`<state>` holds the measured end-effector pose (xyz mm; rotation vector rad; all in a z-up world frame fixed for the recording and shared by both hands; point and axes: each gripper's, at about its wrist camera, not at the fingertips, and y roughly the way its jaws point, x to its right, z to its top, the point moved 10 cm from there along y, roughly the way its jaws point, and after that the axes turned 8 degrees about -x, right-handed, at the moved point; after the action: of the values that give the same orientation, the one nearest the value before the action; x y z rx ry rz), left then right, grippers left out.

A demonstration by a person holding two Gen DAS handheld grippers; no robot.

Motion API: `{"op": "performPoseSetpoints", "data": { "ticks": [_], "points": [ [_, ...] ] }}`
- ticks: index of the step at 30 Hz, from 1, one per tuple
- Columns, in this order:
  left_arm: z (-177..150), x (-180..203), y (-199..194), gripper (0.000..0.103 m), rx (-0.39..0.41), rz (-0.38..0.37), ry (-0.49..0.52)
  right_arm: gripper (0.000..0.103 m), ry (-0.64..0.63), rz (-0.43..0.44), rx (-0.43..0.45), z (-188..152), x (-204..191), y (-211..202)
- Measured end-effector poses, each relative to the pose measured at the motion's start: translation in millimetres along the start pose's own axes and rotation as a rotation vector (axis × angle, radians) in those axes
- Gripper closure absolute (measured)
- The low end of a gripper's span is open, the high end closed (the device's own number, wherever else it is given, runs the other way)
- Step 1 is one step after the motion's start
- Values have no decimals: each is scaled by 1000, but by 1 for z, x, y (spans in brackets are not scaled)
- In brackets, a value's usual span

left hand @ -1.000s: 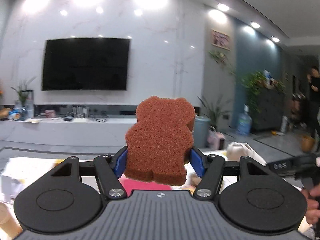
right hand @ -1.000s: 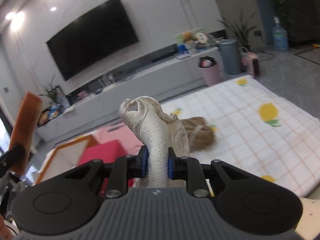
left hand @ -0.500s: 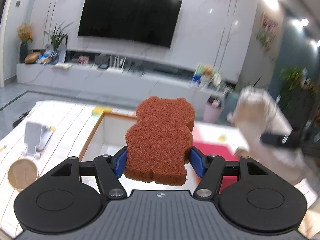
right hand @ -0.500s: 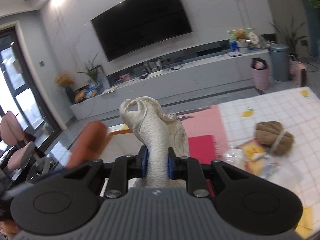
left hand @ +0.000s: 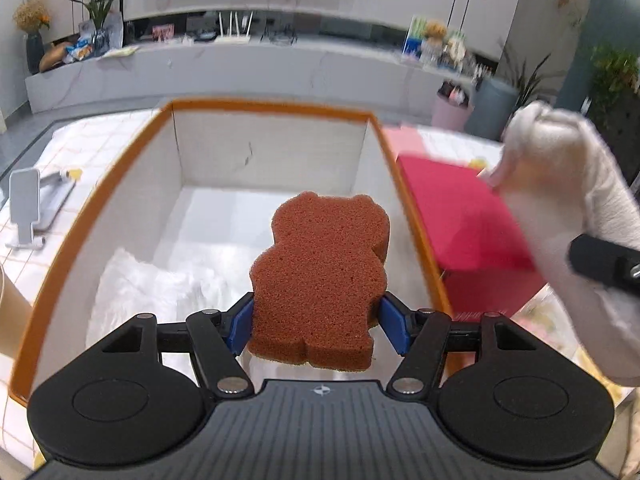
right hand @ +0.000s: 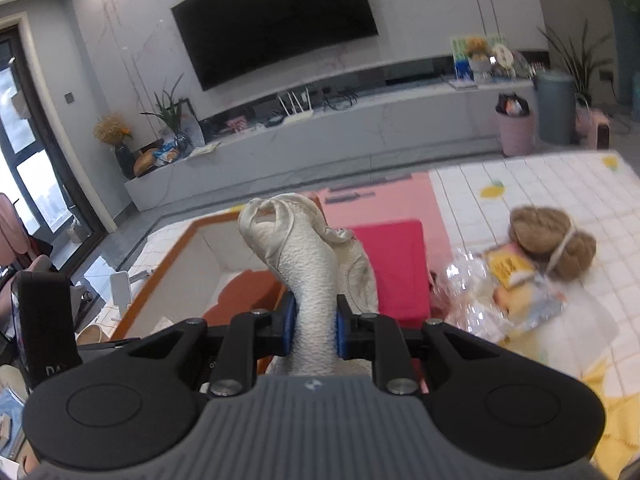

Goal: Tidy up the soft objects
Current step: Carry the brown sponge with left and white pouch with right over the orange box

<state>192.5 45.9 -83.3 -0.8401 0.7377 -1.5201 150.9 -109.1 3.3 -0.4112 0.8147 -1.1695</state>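
My left gripper (left hand: pixel 316 328) is shut on a brown bear-shaped sponge (left hand: pixel 320 276) and holds it above the open orange-rimmed box (left hand: pixel 264 106). A white soft item (left hand: pixel 160 296) lies inside the box at the left. My right gripper (right hand: pixel 315 326) is shut on a cream cloth (right hand: pixel 308 264), held up right of the box (right hand: pixel 172 256). The cloth also shows in the left wrist view (left hand: pixel 560 200), blurred, at the right. The sponge shows in the right wrist view (right hand: pixel 248 296) over the box.
A red box (left hand: pixel 460 232) stands right of the orange-rimmed box, also in the right wrist view (right hand: pixel 396 264). A brown plush (right hand: pixel 552 240) and plastic-wrapped packets (right hand: pixel 504 300) lie on the checked tablecloth (right hand: pixel 560 184). A phone stand (left hand: pixel 28 208) and a paper cup (left hand: pixel 12 316) sit left.
Both grippers have swung left and tilted down. The orange-rimmed box is now directly under the sponge, and the cloth has come closer beside it.
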Motion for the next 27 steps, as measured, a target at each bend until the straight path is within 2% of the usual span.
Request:
{"op": "performPoseSetpoints", "data": {
  "ticks": [1,3,7,12,15,18,22,24,27],
  "points": [
    [-3,3,3,25,-16,18,7,85,13,4,-4,-2,6,0],
    [-3,3,2,24,-14,2,-24,85,23,3,-8,-3,11,0],
    [-6,-2,5,11,-37,-4,-77,85,25,2,-3,-4,14,-1],
    [-13,-8,1,11,-76,-45,-122,85,22,10,-8,-7,12,-2],
    [-11,-8,-14,11,-41,-53,-87,85,14,17,-11,-7,10,-2],
    [-2,-15,-37,11,21,2,-53,85,2,36,-18,-6,6,-2],
    [4,-36,-69,11,97,143,-28,85,-2,99,-35,-3,-10,-3],
    [3,-47,-77,11,90,168,-42,85,-21,122,-38,1,-23,-3],
    [0,-61,-82,11,64,163,-90,85,-90,121,-40,7,-47,-1]
  ]
}}
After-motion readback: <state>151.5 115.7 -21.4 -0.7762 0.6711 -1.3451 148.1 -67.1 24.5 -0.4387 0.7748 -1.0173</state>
